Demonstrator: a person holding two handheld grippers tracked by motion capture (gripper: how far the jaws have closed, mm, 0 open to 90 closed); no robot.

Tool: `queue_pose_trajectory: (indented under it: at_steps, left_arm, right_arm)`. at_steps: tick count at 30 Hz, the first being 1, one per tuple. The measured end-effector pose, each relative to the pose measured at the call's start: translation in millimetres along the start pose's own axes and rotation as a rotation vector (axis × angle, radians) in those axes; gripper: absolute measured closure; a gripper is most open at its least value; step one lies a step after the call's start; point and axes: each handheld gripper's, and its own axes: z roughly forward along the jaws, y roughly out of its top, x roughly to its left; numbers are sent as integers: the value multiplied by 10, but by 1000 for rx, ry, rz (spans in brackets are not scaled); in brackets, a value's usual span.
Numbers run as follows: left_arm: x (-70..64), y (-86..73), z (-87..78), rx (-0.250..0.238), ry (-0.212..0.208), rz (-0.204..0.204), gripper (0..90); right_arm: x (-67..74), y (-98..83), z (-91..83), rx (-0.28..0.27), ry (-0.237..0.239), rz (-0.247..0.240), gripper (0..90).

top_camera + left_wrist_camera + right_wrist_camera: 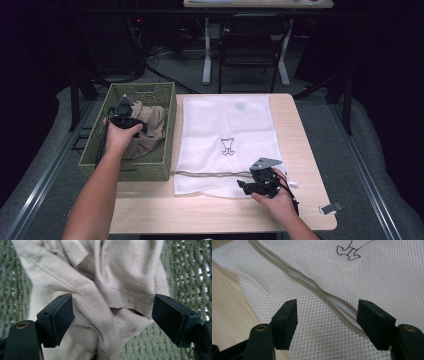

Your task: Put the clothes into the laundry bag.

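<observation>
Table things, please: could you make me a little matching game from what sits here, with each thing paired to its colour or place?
Things:
1. woven basket
2. beige garment
3. mesh laundry bag
4. right gripper

Descriptions:
A. white, spread flat on the table
B. crumpled inside the basket
C. green, at the table's left edge
D. over the near edge of the bag, by its zipper

Pairs: 1-C, 2-B, 3-A, 4-D
</observation>
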Motion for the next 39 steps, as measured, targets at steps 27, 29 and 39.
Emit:
queue_pose_trajectory:
  at_steps: [27,29,39]
  left_arm:
    - [258,-15,96,35,33,-53,180]
    - [280,-19,109,31,24,-55,180]
    - [347,-22,147,27,17,-63,178]
  right_arm:
    - [2,1,9,2,-2,-4,329]
    - [3,1,11,3,-2,-3,329]
    - [2,1,13,4,-2,-3,330]
